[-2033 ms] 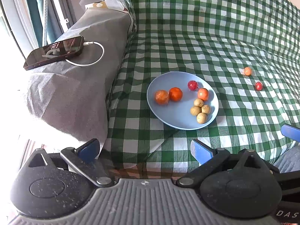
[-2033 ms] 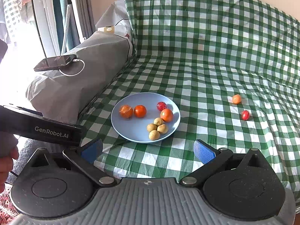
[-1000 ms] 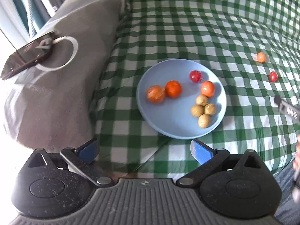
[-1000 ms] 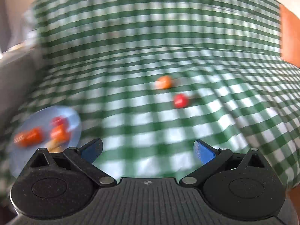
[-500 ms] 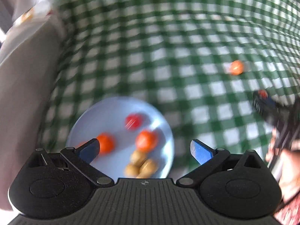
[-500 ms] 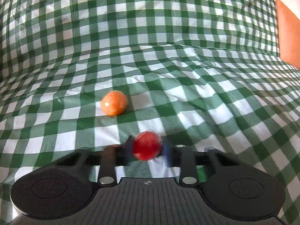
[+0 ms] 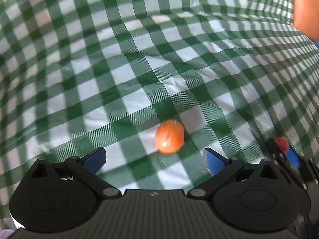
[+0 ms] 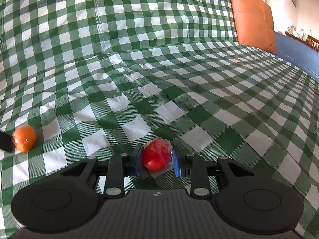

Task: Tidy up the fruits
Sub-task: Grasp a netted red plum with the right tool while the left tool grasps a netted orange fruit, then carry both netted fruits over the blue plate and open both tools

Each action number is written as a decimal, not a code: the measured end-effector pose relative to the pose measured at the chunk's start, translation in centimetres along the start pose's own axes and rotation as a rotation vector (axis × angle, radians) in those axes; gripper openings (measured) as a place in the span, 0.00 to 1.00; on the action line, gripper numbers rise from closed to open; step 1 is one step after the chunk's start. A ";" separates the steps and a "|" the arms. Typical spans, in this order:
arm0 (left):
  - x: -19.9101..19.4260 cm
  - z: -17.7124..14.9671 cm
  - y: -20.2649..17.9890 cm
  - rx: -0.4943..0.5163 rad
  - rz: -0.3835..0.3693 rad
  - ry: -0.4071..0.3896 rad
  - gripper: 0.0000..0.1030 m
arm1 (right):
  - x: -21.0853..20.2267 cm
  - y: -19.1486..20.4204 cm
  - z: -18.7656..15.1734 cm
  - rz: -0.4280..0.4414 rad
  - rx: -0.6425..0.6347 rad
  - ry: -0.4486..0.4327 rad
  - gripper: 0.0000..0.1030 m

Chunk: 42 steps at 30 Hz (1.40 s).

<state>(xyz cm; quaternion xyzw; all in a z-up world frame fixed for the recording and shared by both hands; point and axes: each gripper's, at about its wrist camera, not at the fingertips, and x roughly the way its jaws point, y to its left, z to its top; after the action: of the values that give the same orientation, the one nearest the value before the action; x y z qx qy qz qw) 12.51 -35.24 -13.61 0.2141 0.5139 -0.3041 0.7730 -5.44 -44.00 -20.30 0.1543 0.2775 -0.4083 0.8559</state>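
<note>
Although the right hand-held gripper (image 8: 157, 162) already has its blue pads clamped on the small round red fruit in clear plastic wrap (image 8: 157, 157), the small round orange fruit in the same wrap (image 7: 169, 136) lies loose on the green-and-white checked cloth (image 8: 179, 83), just ahead of the left hand-held gripper (image 7: 154, 159). The left unit's jaws stand wide apart with nothing between them; the orange fruit sits slightly beyond and between the tips, untouched.

Handling, as a judgement: both fruits look light and firm but not hard, and the glossy film is likely slippery. A round body on soft, rumpled cloth may roll when nudged by one pad first. The sound hold is across the widest part, pads on opposite sides, as the right unit holds the red fruit. A loose flap of film sticks out under the red fruit; gripping film alone would be insecure. Heavy pressure could bruise the fruit.

Surroundings: the cloth drapes over a seat and backrest and shows creases and shiny folds. An orange cushion (image 8: 253, 18) leans at the far right, with a blue surface (image 8: 295, 49) beyond it. In the left wrist view the right unit and its red fruit (image 7: 281, 143) appear near the right edge, close to the left unit's right finger; the two tools could collide. Nothing else lies between the left jaws and the orange fruit.
</note>
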 end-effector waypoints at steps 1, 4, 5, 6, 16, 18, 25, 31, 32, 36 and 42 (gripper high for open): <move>0.7 0.3 0.0 -0.006 0.003 0.012 0.99 | 0.1 0.0 0.0 0.001 0.002 -0.001 0.31; 2.0 1.0 0.1 -0.013 0.005 0.037 0.78 | 0.3 0.2 0.1 0.001 0.005 -0.006 0.31; 1.9 1.1 0.0 -0.013 0.011 0.026 0.62 | 0.1 0.2 0.0 -0.002 0.003 -0.008 0.31; 1.4 1.2 -0.1 0.008 -0.018 0.000 0.42 | 0.1 0.3 0.1 -0.001 0.000 -0.009 0.31; -5.6 -1.9 0.5 0.056 0.003 -0.128 0.35 | -0.3 0.1 0.3 -0.008 0.024 -0.052 0.31; -8.6 -3.7 1.5 0.034 -0.005 -0.148 0.36 | -1.1 0.0 0.5 -0.016 0.016 -0.079 0.30; -18.7 -13.1 5.8 -0.052 0.066 -0.156 0.36 | -10.5 0.6 1.7 0.106 -0.056 -0.150 0.31; -24.6 -21.7 9.8 -0.111 0.160 -0.105 0.36 | -22.7 2.0 -0.5 0.393 -0.182 -0.081 0.31; -25.5 -23.0 10.4 -0.126 0.179 -0.105 0.36 | -24.5 2.3 -1.0 0.424 -0.192 -0.068 0.31; -29.1 -27.6 12.5 -0.199 0.203 -0.115 0.36 | -30.4 4.1 -2.7 0.529 -0.228 -0.026 0.31; -33.4 -33.3 13.8 -0.278 0.225 -0.183 0.36 | -36.6 6.6 -3.3 0.663 -0.288 -0.021 0.31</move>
<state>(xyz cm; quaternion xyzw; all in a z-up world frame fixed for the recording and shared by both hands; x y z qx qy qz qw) -9.64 4.52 4.92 0.1329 0.4514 -0.1602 0.8677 -20.18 -15.87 -0.71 0.1094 0.2583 -0.0669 0.9575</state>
